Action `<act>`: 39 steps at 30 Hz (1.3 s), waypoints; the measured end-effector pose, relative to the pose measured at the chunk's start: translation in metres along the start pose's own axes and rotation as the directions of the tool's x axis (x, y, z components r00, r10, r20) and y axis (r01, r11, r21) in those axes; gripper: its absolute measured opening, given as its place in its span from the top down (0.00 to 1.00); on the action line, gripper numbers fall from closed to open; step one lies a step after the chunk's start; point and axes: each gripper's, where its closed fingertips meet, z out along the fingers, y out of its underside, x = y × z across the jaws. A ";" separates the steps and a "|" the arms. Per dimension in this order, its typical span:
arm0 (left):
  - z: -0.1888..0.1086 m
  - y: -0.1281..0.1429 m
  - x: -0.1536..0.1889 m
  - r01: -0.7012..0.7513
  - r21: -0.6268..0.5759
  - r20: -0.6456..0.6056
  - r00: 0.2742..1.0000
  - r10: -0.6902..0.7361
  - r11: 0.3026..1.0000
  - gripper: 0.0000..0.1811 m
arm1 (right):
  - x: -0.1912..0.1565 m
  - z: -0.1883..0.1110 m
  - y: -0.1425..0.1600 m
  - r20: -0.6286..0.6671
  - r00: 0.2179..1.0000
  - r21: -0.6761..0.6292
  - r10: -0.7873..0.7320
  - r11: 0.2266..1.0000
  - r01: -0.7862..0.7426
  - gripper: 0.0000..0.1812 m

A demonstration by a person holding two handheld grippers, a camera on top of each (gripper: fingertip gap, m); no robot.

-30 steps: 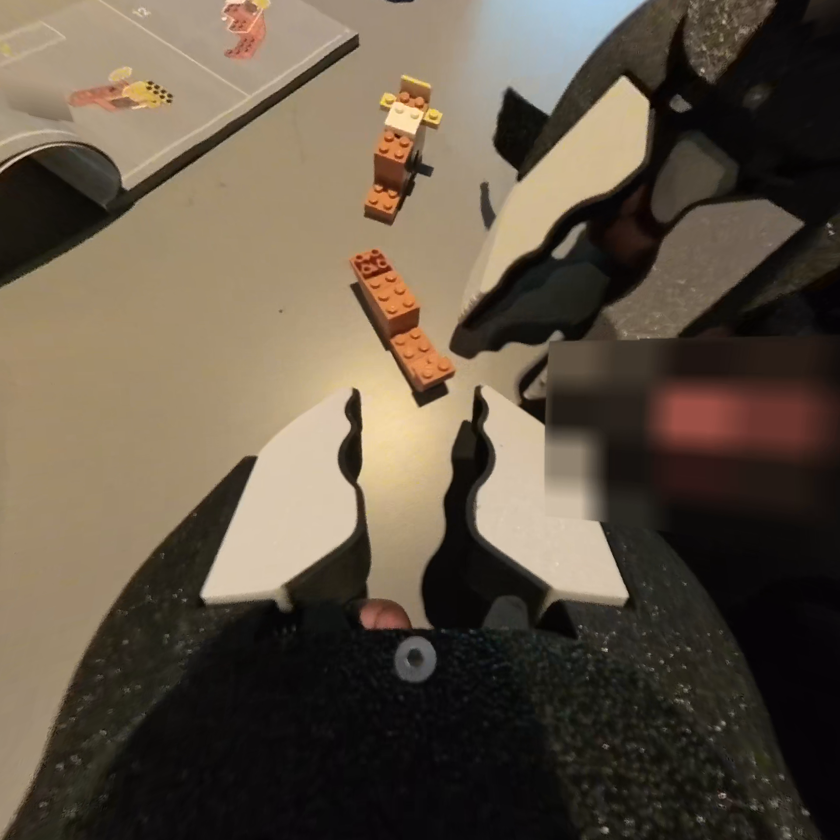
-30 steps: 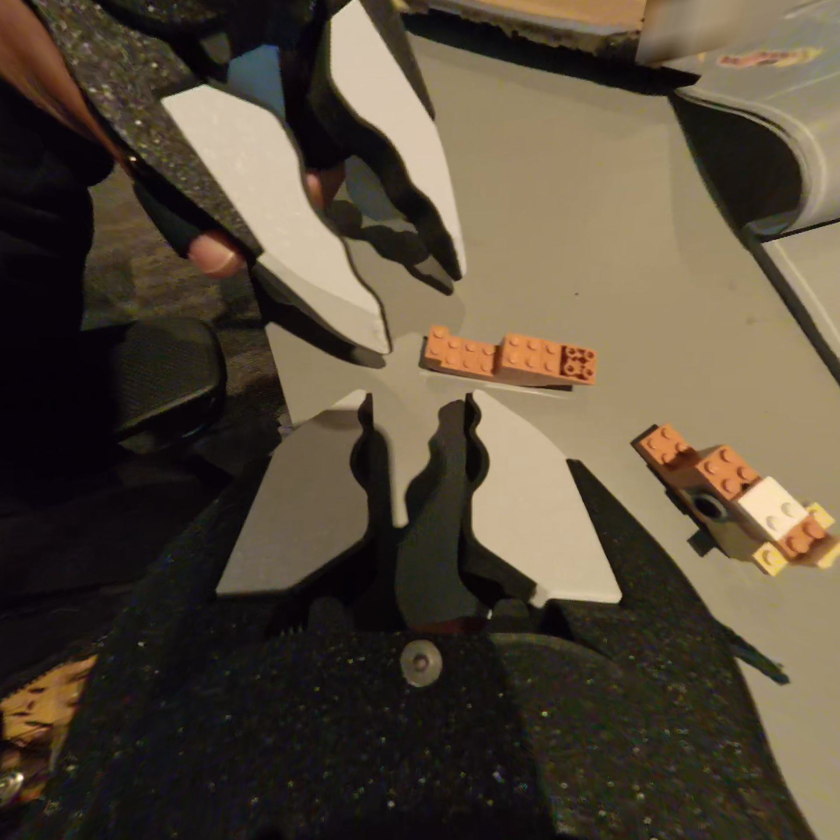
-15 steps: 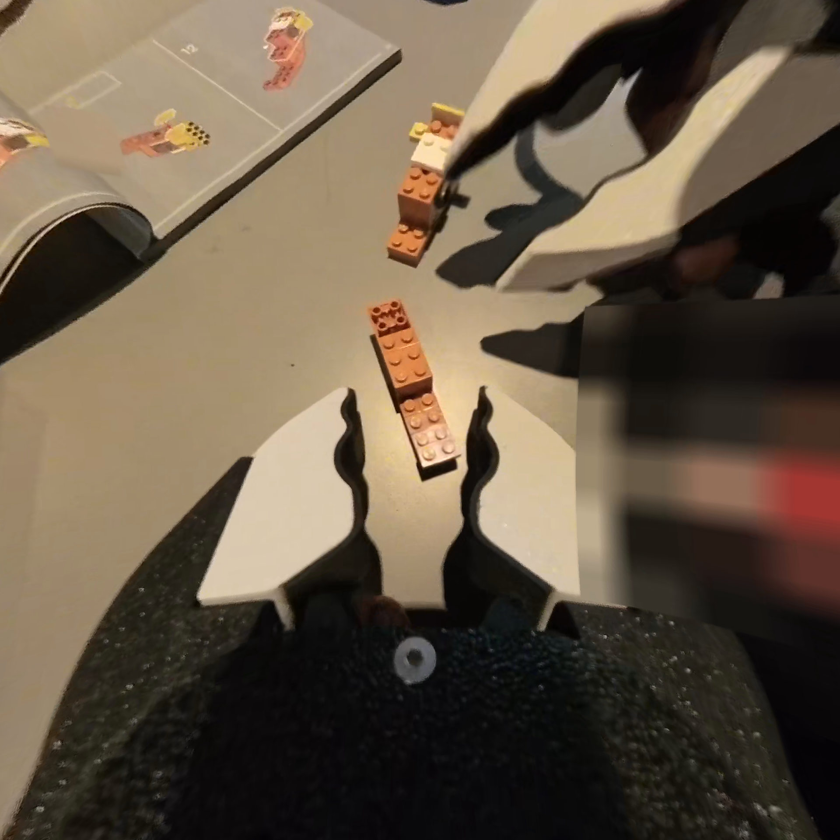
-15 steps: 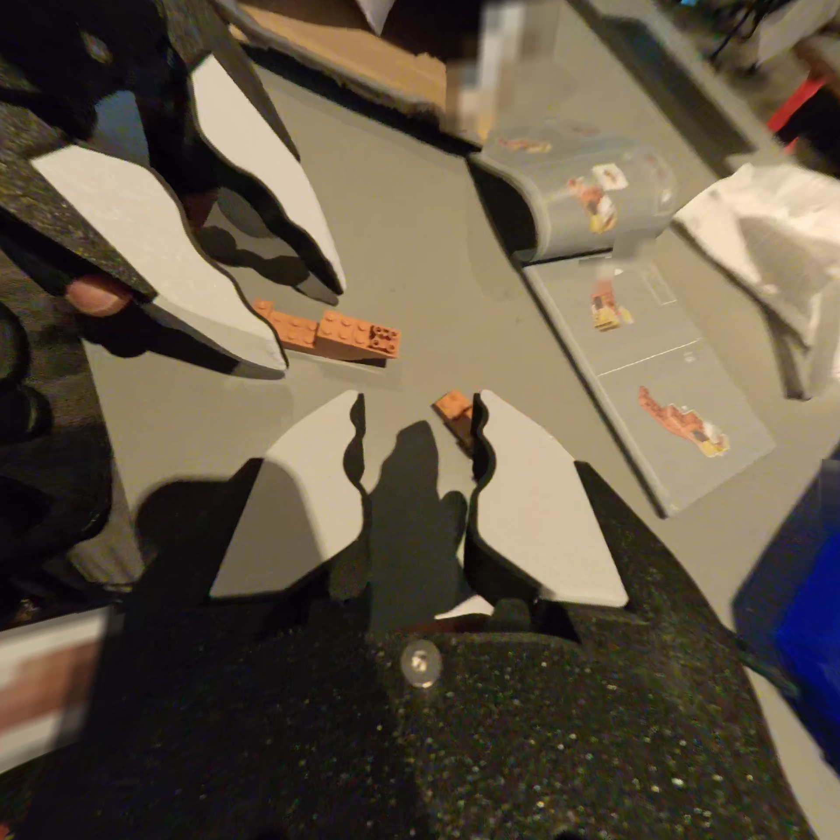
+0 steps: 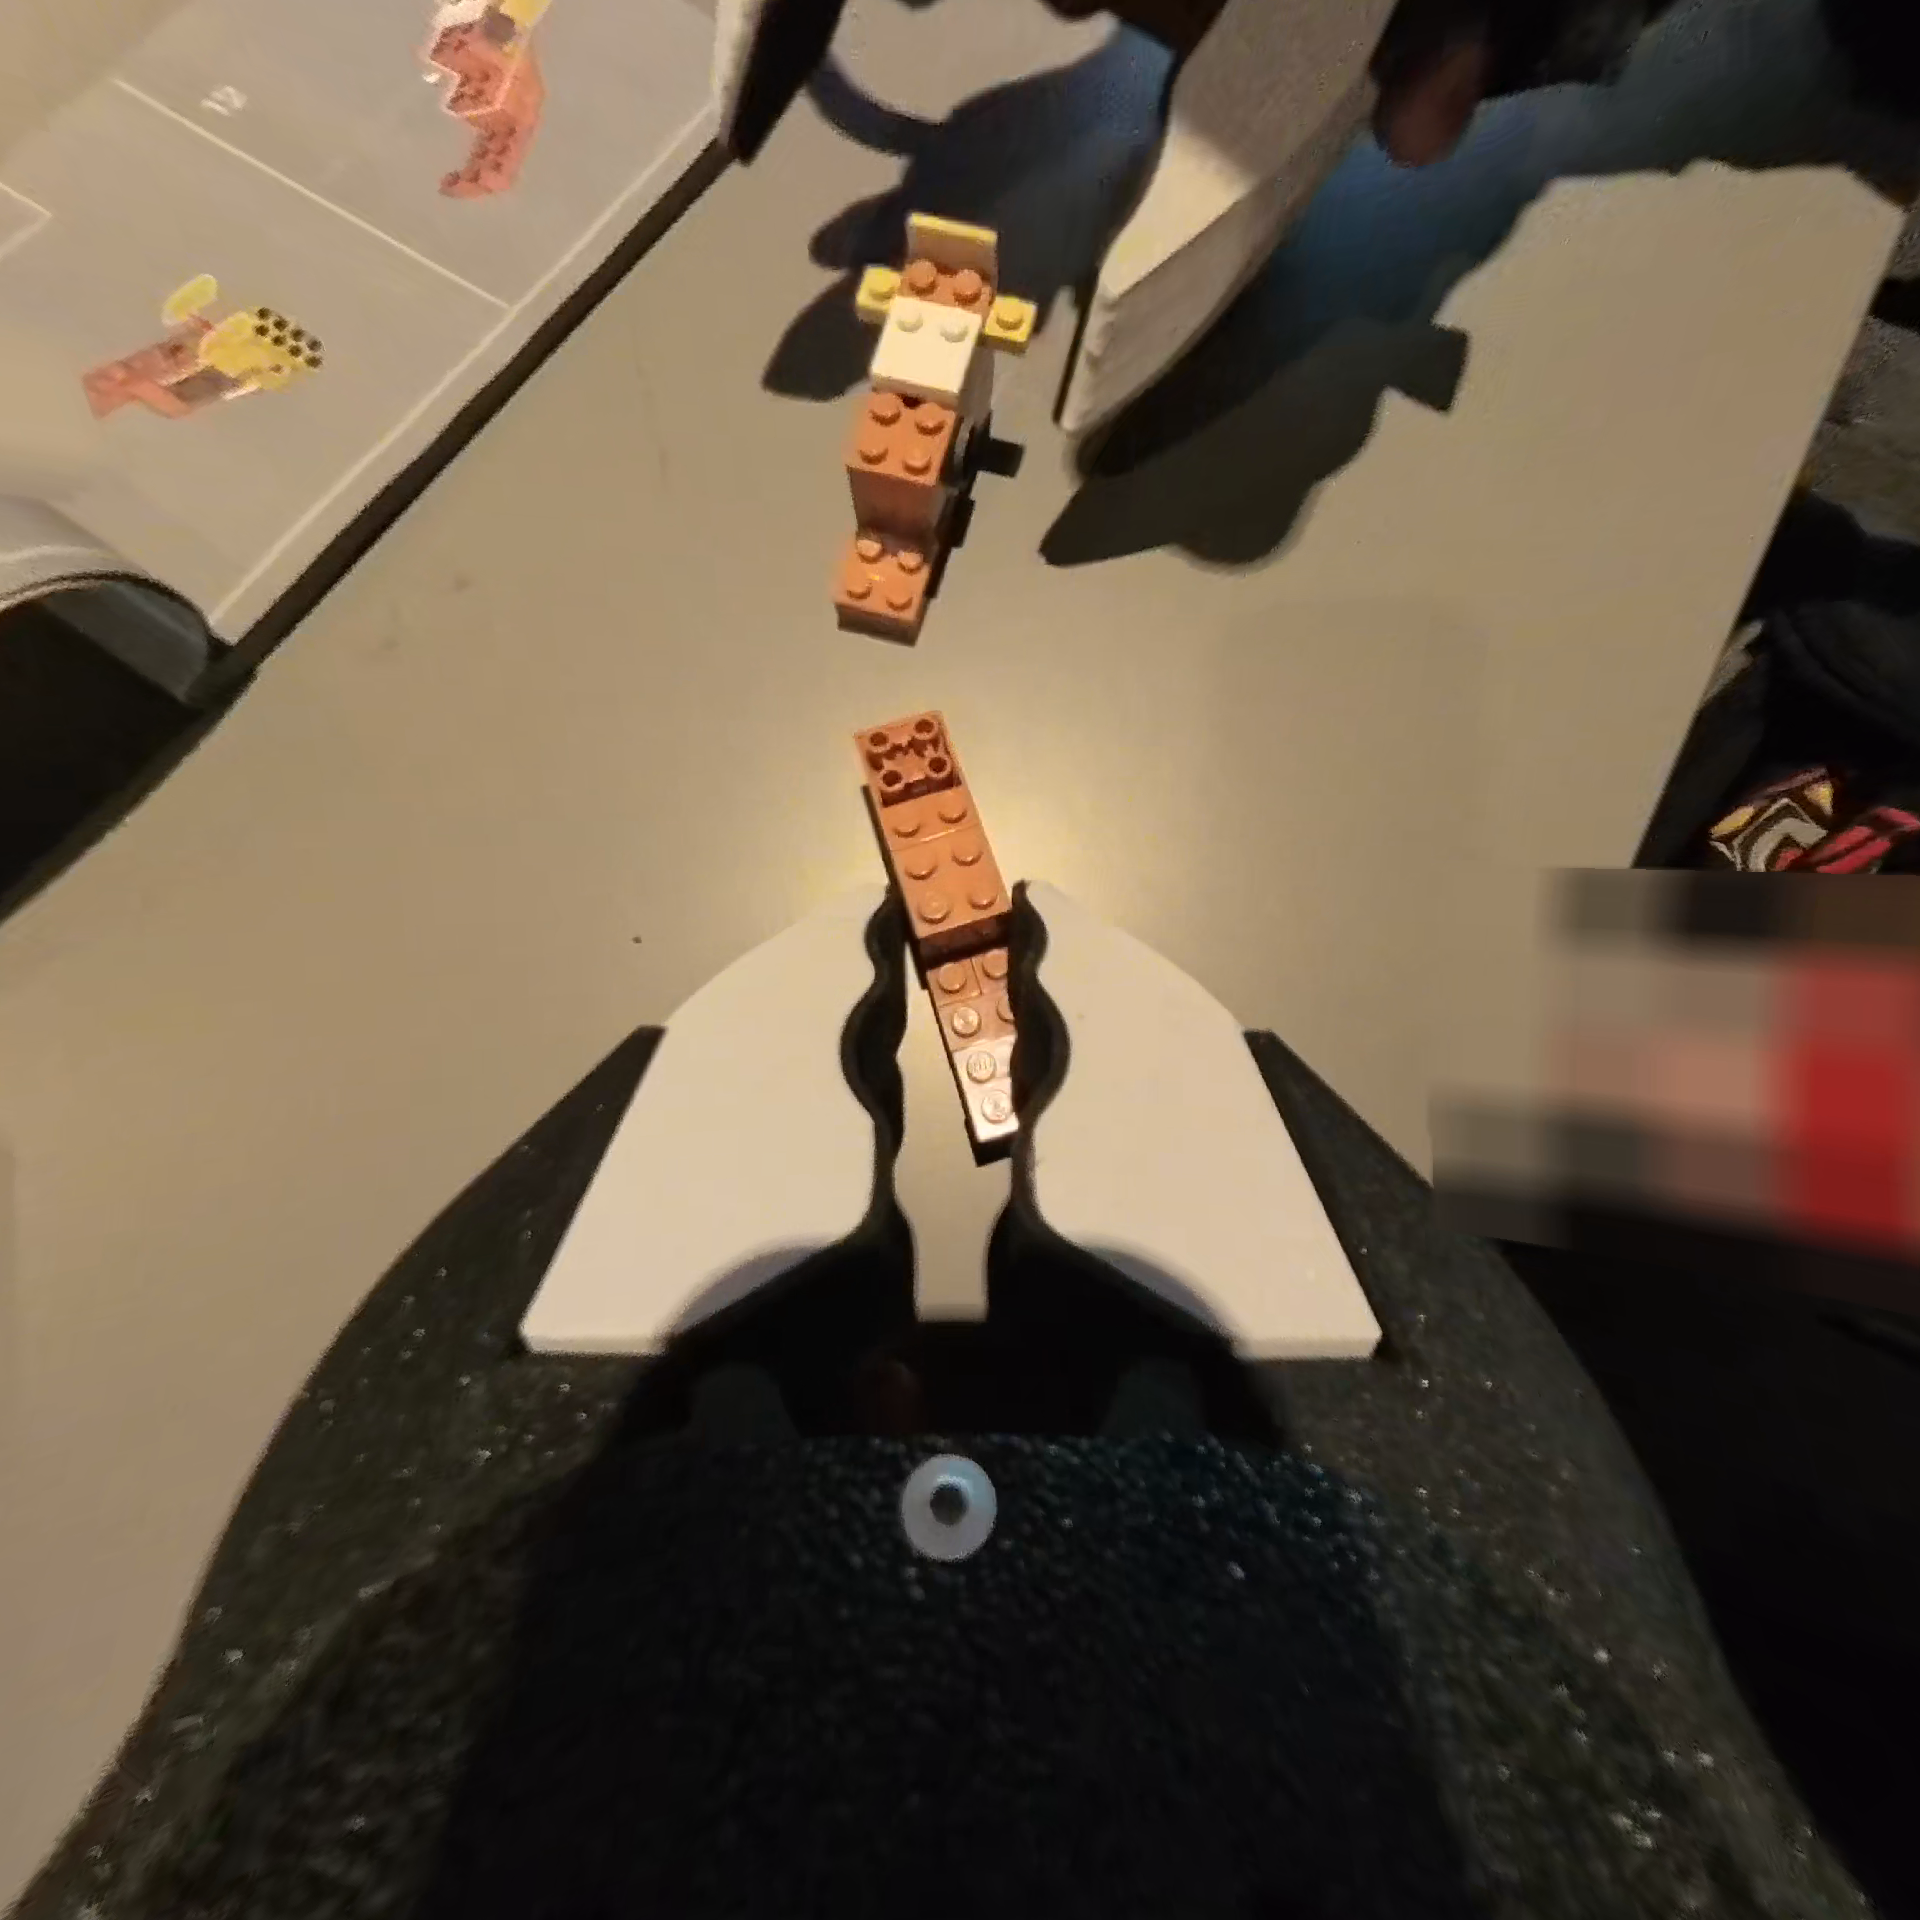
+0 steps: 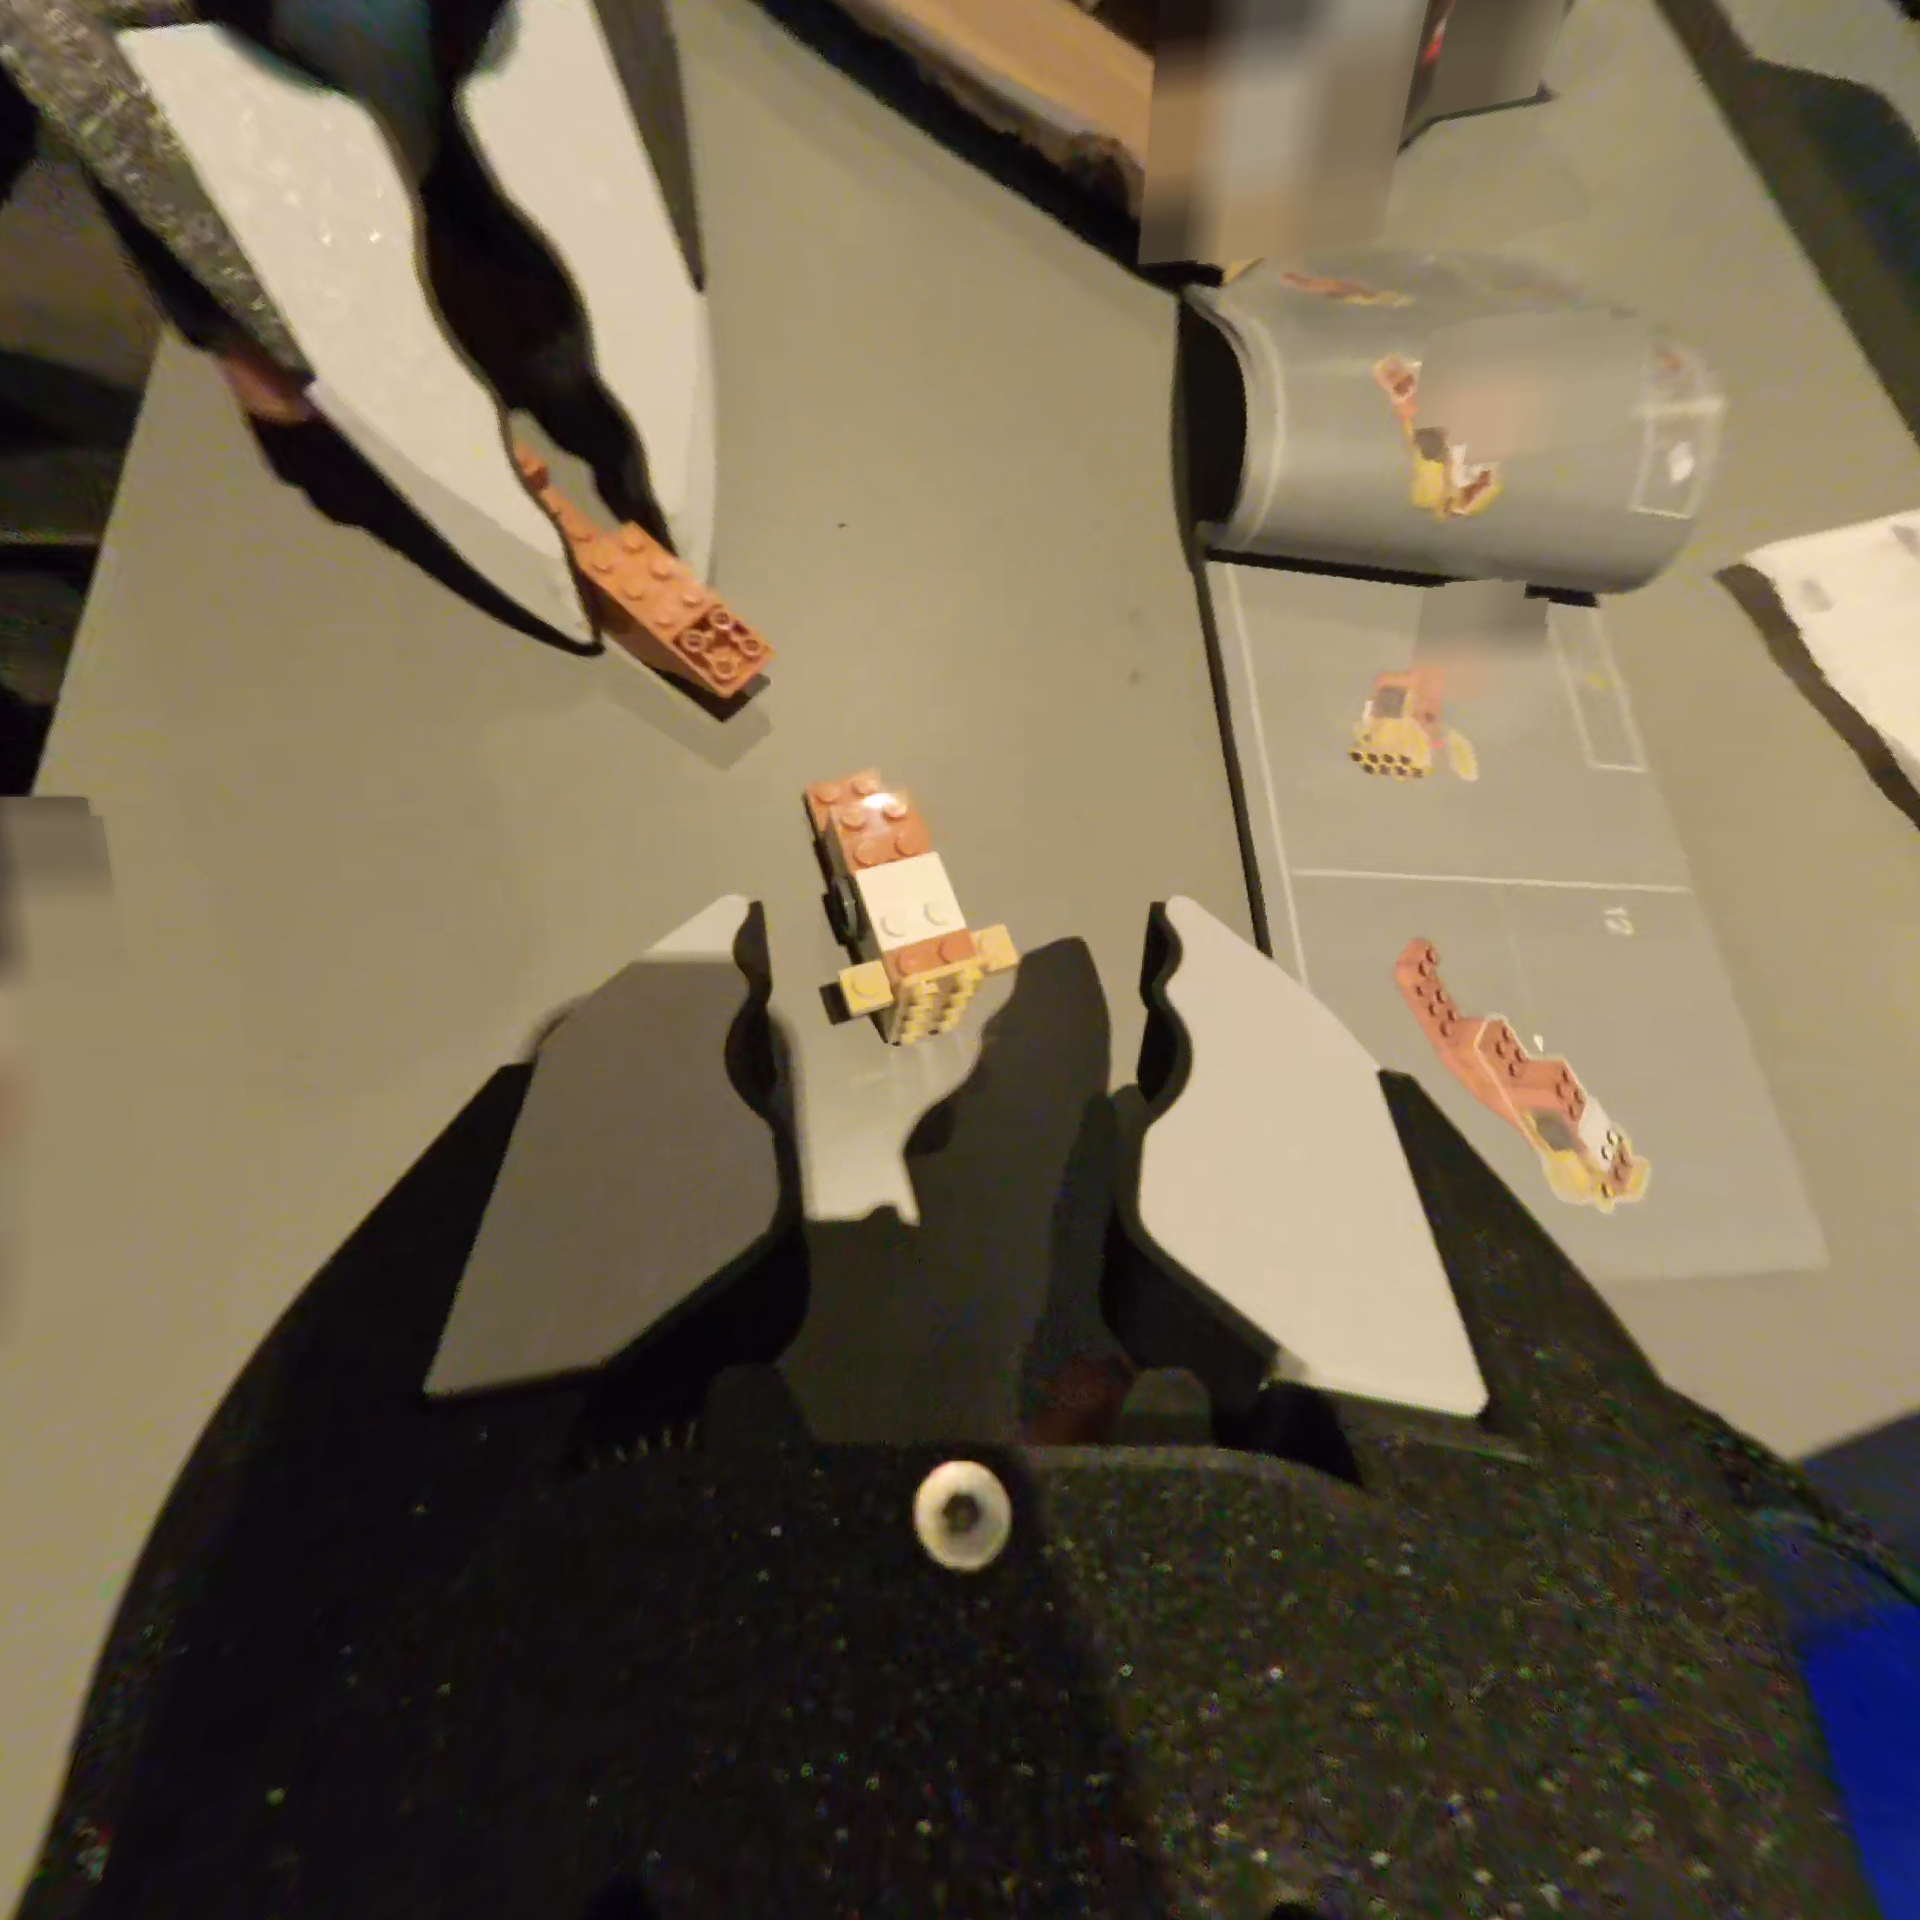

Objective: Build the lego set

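Left tool: moved forward and closed around the long brown brick strip (earlier lying free ahead of it).
Right tool: swung over, now wide apart behind the small brown-white-yellow build.

I count two brick assemblies on my bench: one long brown strip and one brown, white and yellow piece. One open instruction booklet. Two tools: my left tool, my right tool.
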 end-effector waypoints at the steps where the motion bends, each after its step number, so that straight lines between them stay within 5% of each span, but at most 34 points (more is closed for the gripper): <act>1: 0.002 -0.002 -0.001 -0.008 -0.001 -0.020 1.000 0.008 1.000 0.90 | -0.001 0.002 -0.001 0.025 1.000 0.001 -0.019 1.000 0.019 0.63; 14: 0.014 -0.025 -0.027 -0.072 0.040 -0.190 0.979 0.078 0.997 0.90 | 0.008 -0.024 -0.020 0.070 0.998 0.288 -0.003 0.957 -0.017 0.70; 39: 0.013 -0.024 -0.019 -0.034 0.038 -0.307 0.951 0.044 0.999 0.90 | -0.005 0.000 -0.010 0.072 0.996 0.145 -0.051 0.989 0.041 0.72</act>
